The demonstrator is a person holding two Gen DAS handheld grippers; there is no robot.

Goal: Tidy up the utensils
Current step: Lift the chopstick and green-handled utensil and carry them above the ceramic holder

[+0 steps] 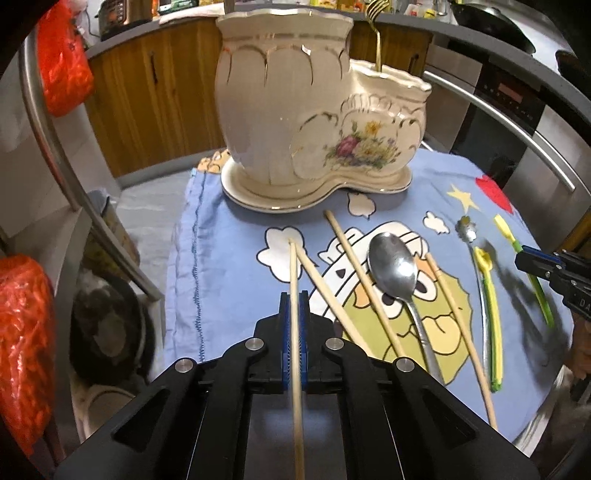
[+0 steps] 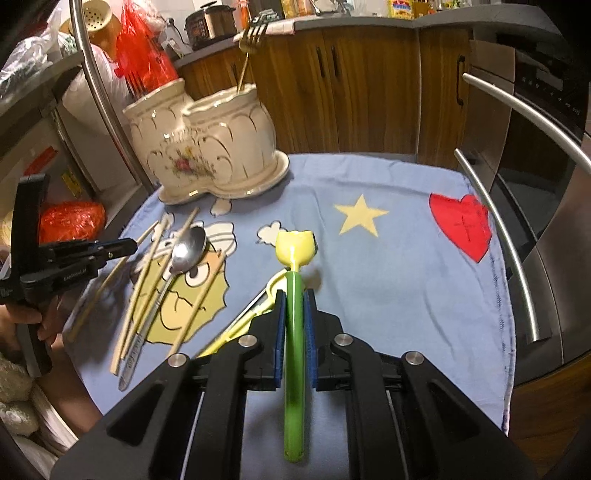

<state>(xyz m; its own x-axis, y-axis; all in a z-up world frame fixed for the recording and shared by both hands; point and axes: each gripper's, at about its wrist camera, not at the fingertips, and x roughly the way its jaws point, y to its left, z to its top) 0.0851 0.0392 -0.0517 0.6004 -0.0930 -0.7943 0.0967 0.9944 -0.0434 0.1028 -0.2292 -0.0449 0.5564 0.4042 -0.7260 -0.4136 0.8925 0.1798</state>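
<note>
My left gripper (image 1: 294, 297) is shut on a wooden chopstick (image 1: 293, 266) that runs back between its blue pads. Three more chopsticks (image 1: 364, 284) and a metal spoon (image 1: 393, 266) lie on the blue cartoon cloth (image 1: 229, 258) beside it. My right gripper (image 2: 294, 295) is shut on a green-handled utensil with a yellow tulip-shaped head (image 2: 295, 245), held just above the cloth. The cream ceramic two-pot holder (image 1: 288, 110) stands at the back of the cloth with a gold fork (image 1: 376, 33) in its smaller pot. In the left wrist view the right gripper (image 1: 524, 258) shows at the right edge.
A second yellow-green utensil (image 2: 255, 314) lies under the right gripper, and a small metal spoon (image 1: 466, 229) lies near it. A curved steel rail (image 2: 517, 236) rims the table. Wooden cabinets (image 2: 351, 85), an oven (image 2: 546, 110) and red bags (image 1: 62, 59) surround it.
</note>
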